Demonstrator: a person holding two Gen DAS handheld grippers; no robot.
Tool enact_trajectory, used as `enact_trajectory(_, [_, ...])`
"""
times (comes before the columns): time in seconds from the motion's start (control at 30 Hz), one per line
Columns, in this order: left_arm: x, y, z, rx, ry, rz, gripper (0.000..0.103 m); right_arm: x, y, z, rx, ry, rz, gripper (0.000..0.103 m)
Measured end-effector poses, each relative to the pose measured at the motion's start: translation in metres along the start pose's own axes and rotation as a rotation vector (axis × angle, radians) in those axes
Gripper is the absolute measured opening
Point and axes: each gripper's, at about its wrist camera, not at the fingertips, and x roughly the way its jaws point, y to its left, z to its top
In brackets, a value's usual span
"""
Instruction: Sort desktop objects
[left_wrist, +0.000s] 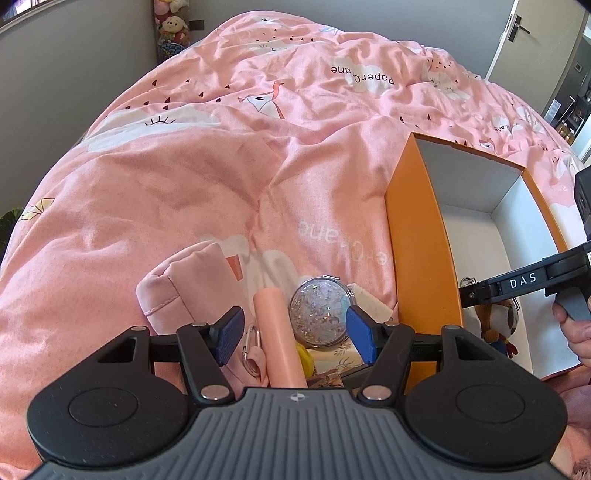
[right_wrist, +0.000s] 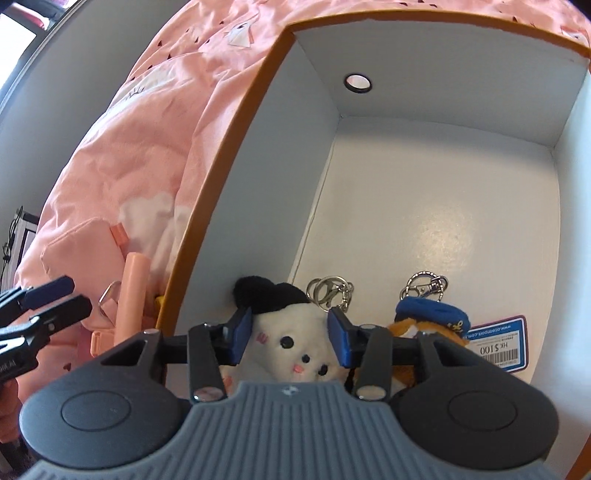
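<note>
right gripper (right_wrist: 291, 338) closed on white plush keychain (right_wrist: 291, 345), low inside orange box (right_wrist: 207, 206) | left gripper (left_wrist: 295, 330) open over glitter compact (left_wrist: 320, 312) on bed | plush to be released gently beside capped plush (right_wrist: 430, 319)

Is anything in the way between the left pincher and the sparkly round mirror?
Nothing visible blocks it. The left gripper hangs open just above the glitter mirror, with only air between. The pink tube lies close beside the mirror on its left, and the orange box stands to the right.
</note>
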Motion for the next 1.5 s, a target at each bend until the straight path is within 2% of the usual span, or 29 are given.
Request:
enact_trajectory(0.17, [-0.003, -0.003, -0.002, 0.012, -0.01, 0.006, 0.072, -0.026, -0.002, 0.003, 0.006, -0.047, 0.02, 0.049])
enact_trajectory(0.23, [-0.004, -0.002, -0.003, 0.009, -0.011, 0.009, 0.072, -0.039, -0.002, 0.003, -0.006, -0.062, -0.054, 0.049])
enact_trajectory(0.37, [-0.003, 0.0, -0.004, -0.005, -0.015, 0.01, 0.072, -0.05, 0.003, -0.008, -0.08, -0.044, -0.267, 0.05])
enact_trajectory(0.53, [-0.005, 0.002, -0.007, -0.017, -0.021, 0.001, 0.072, -0.039, -0.002, -0.026, -0.076, 0.018, -0.295, 0.05])
enact_trajectory(0.7, [-0.012, 0.004, -0.008, -0.028, -0.035, -0.005, 0.072, -0.017, -0.004, -0.025, -0.071, 0.016, -0.371, 0.056])
enact_trajectory(0.73, [-0.013, 0.004, -0.009, -0.03, -0.039, -0.006, 0.072, -0.014, -0.004, -0.025, -0.076, 0.026, -0.383, 0.06])
enact_trajectory(0.8, [-0.014, 0.005, -0.009, -0.034, -0.043, -0.007, 0.072, -0.008, -0.006, -0.027, -0.088, 0.038, -0.411, 0.058])
enact_trajectory(0.97, [-0.014, 0.006, -0.011, -0.037, -0.039, -0.002, 0.072, -0.024, -0.022, -0.025, -0.028, 0.04, -0.337, 0.051])
enact_trajectory(1.13, [-0.014, 0.006, -0.011, -0.04, -0.039, 0.002, 0.072, -0.042, -0.037, -0.022, 0.02, 0.068, -0.191, 0.05])
enact_trajectory(1.2, [-0.014, 0.006, -0.01, -0.04, -0.04, 0.001, 0.072, -0.041, -0.034, -0.022, 0.005, 0.065, -0.163, 0.05])
enact_trajectory(1.5, [-0.016, 0.0, -0.009, -0.026, -0.037, 0.006, 0.072, -0.022, -0.017, -0.024, -0.032, 0.072, -0.208, 0.051])
